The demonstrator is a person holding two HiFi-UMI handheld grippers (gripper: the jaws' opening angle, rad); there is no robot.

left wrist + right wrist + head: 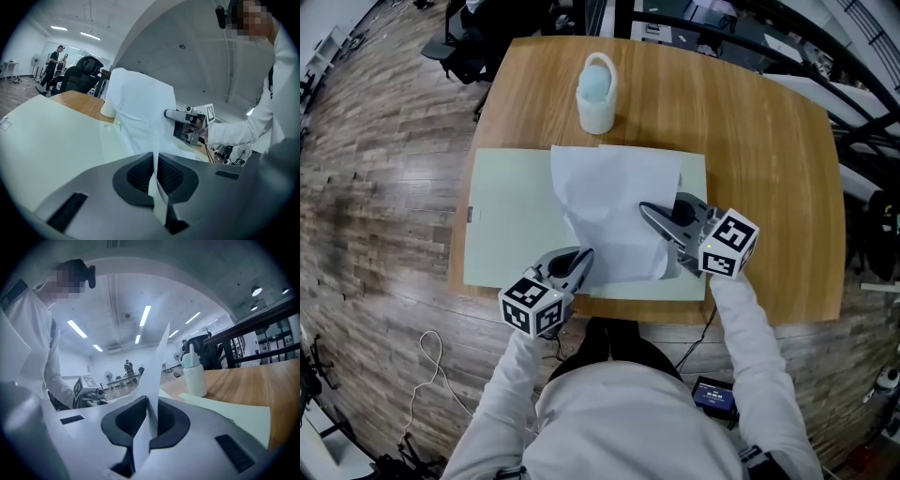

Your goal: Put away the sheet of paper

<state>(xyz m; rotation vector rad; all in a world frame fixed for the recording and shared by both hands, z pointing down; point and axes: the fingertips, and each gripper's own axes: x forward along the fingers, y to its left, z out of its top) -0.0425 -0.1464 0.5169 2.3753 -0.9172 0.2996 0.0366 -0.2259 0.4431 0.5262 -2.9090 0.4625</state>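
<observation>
Item 1. White rectangular sheet of paper (614,211): lies over the right half of a mat in the head view, creased and bowed upward, its 7 o'clock corner and 4 o'clock edge each caught in a tool. In the left gripper view the sheet (140,112) rises as a tall hump

Item 2. Left tool (577,264), grey two-jaw, with marker cube: at 7 o'clock of the sheet, clenched on its lower corner. Its own view shows the jaws (157,176) pressed together with the thin paper edge running between the pads

Item 3. Right tool (647,210), same make: at 4 o'clock of the sheet, pointing toward 10 o'clock, clamped on the paper edge. Its own view shows the jaws (150,420) closed on a strip of the sheet (157,366) that stands upright

Item 4. Pale green rectangular mat (511,225): flat beneath the sheet, at the near edge of the tabletop

Item 5. White plastic bottle with pale blue top (597,94): upright at 12 o'clock of the sheet, just beyond the mat, apart from the paper

Item 6. Light brown wooden tabletop (750,141): carries the mat and bottle

Item 7. White long sleeves (745,319) of the person: behind both tools, at 6 o'clock

Item 8. Grey-brown wood-plank floor (375,187): at 9 o'clock of the tabletop; black office chair (469,47) at 11 o'clock
</observation>
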